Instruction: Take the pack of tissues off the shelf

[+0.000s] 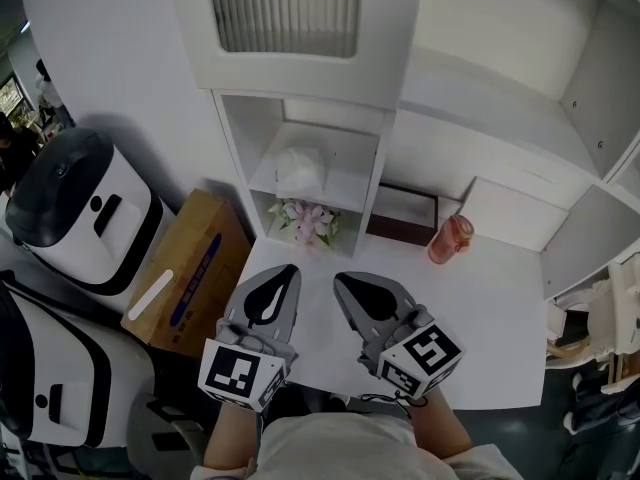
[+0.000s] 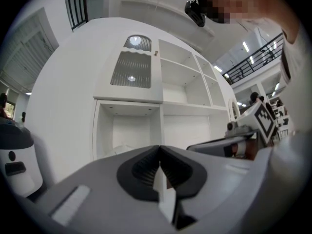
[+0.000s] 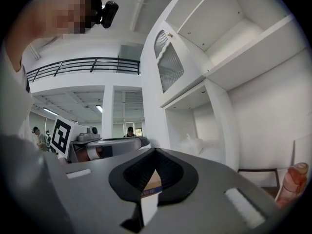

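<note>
Grey plastic left gripper (image 1: pixel 283 271) and right gripper (image 1: pixel 346 280) were both shut tight on nothing, side by side over the white tabletop (image 1: pixel 490 308). Further back, the soft white pack of tissues (image 1: pixel 300 171) sat untouched in the white shelf cubby (image 1: pixel 350 190), so basically the whole job was left.

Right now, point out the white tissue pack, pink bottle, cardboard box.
white tissue pack (image 1: pixel 300 171), head view, centre of its top.
pink bottle (image 1: pixel 450 239), head view, middle of body.
cardboard box (image 1: pixel 195 268), head view, top face.
</note>
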`<state>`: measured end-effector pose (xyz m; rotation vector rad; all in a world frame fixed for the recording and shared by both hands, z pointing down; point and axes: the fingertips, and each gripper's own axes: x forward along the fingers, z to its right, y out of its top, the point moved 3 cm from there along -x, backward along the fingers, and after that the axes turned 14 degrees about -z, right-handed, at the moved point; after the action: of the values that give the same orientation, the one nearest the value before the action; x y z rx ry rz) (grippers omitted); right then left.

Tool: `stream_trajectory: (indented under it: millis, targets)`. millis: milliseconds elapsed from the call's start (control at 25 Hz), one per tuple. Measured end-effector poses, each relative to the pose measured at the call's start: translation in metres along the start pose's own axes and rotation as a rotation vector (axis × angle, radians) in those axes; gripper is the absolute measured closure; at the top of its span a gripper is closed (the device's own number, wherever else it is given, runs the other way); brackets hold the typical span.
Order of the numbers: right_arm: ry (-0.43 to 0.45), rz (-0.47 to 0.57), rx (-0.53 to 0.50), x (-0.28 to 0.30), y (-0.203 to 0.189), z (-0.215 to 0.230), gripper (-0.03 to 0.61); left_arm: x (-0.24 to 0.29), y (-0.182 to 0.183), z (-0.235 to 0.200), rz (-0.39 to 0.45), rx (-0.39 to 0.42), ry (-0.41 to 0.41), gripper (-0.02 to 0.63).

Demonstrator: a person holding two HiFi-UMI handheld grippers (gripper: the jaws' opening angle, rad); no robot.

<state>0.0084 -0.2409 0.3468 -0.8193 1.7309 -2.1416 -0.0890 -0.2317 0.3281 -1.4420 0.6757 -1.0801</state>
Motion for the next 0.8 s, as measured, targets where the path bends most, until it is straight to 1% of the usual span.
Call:
stream_trajectory:
  millis: [160,400,680,800]
  targets:
    - [-0.012,-0.002,0.01,0.009,0.0,0.006,0.578,0.006,-0.004,-0.008,-0.007,-0.001,-0.007,0.614]
    - [-0.065,0.004,0.033,0.021,0.006,0.017,0.577,0.017,0.001,-0.022,-0.004,0.007,-0.046,0.612]
    - [-0.123,0.012,0.059,0.051,0.018,0.024,0.577,0.026,0.004,-0.056,-0.007,0.024,-0.075,0.613]
    - [-0.144,0.016,0.087,0.066,0.02,0.027,0.575,0.029,0.004,-0.072,-0.008,0.029,-0.088,0.614]
